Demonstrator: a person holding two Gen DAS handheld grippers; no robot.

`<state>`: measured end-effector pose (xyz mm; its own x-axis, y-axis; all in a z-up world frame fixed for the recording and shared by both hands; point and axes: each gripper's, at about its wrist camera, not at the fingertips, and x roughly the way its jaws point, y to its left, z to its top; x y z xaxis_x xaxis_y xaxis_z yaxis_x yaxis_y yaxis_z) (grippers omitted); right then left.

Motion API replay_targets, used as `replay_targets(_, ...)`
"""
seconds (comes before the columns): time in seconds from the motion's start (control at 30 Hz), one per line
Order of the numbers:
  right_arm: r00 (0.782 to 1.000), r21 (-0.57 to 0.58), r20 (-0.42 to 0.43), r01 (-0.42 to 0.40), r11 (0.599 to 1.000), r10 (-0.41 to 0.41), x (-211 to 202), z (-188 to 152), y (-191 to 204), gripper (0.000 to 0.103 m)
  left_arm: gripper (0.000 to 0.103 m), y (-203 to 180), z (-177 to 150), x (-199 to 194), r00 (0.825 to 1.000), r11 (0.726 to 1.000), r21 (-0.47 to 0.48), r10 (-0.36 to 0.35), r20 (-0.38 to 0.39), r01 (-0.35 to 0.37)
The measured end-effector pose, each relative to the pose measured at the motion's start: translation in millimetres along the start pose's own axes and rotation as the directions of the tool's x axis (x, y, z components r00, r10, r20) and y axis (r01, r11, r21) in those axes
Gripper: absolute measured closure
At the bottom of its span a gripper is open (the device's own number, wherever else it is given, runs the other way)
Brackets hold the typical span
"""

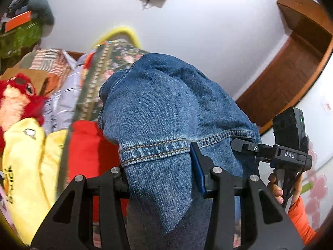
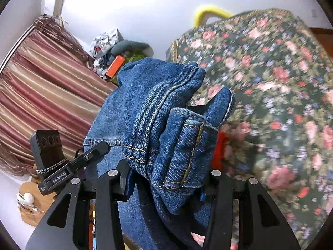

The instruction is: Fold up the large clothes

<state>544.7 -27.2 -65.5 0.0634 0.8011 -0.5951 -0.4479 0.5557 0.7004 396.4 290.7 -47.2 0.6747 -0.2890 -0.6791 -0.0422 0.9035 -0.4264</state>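
A pair of blue denim jeans (image 1: 162,104) hangs bunched and lifted between both grippers. My left gripper (image 1: 162,177) is shut on a hemmed fold of the denim, which fills the gap between its black fingers. To its right, my right gripper (image 1: 249,148) also bites the jeans, carried by a hand (image 1: 274,187) in an orange sleeve. In the right wrist view, my right gripper (image 2: 166,179) is shut on a thick stitched wad of the jeans (image 2: 158,104). The left gripper (image 2: 95,152) grips the same cloth at the left. The rest of the jeans hangs out of sight below.
A floral bedspread (image 2: 270,83) lies below on the right, with a red garment (image 1: 87,145), a yellow garment (image 1: 27,156) and a red plush toy (image 1: 18,95) on it. A striped curtain (image 2: 41,83), a clutter pile (image 2: 112,52) and a wooden door frame (image 1: 291,73) ring the space.
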Motion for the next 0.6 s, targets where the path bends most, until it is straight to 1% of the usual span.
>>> replay_targets(0.07, 1.000, 0.010, -0.023, -0.011, 1.000, 0.012, 22.4, 0.9, -1.1, 0.061, 0.059, 20.0, 0.1, 4.4, 1.000, 1.000, -0.018, 0.022, -0.010, -0.022)
replay_targets(0.17, 0.999, 0.009, -0.038, -0.030, 0.999, 0.031, 51.3, 0.8, -5.3, 0.061, 0.059, 54.4, 0.4, 17.4, 0.999, 0.998, -0.057, 0.037, -0.023, -0.038)
replay_targets(0.3, 0.998, 0.040, -0.059, -0.036, 0.999, 0.038, 87.0, -1.5, -21.4, 0.061, 0.059, 88.9, -2.9, 37.6, 0.998, 0.992, -0.115, 0.056, -0.037, -0.060)
replay_targets(0.33, 0.997, 0.048, -0.066, -0.029, 0.998, 0.032, 94.2, -2.9, -26.1, 0.061, 0.059, 93.4, -4.2, 43.8, 0.997, 0.990, -0.125, 0.060, -0.044, -0.065)
replay_targets(0.4, 0.995, 0.049, -0.095, 0.017, 0.999, -0.012, 111.3, -6.3, -39.4, 0.061, 0.059, 106.1, -10.2, 61.1, 0.995, 0.986, -0.147, 0.072, -0.072, -0.082)
replay_targets(0.47, 0.990, 0.087, -0.135, 0.047, 0.995, -0.035, 126.3, -9.3, -54.7, 0.061, 0.058, 115.4, -20.2, 79.9, 0.990, 0.983, -0.152, 0.092, -0.102, -0.107)
replay_targets(0.53, 0.988, 0.144, -0.155, 0.045, 0.989, -0.022, 133.9, -16.2, -73.6, 0.060, 0.053, 114.9, -26.6, 86.5, 0.986, 0.983, -0.122, 0.128, -0.104, -0.140)
replay_targets(0.57, 0.988, 0.161, -0.155, 0.034, 0.986, -0.009, 134.0, -18.1, -78.9, 0.058, 0.048, 112.6, -29.6, 89.3, 0.983, 0.982, -0.090, 0.156, -0.096, -0.165)
replay_targets(0.6, 0.988, 0.171, -0.156, 0.030, 0.985, -0.003, 132.7, -19.3, -82.9, 0.058, 0.040, 110.6, -32.3, 90.2, 0.979, 0.980, -0.065, 0.182, -0.088, -0.188)
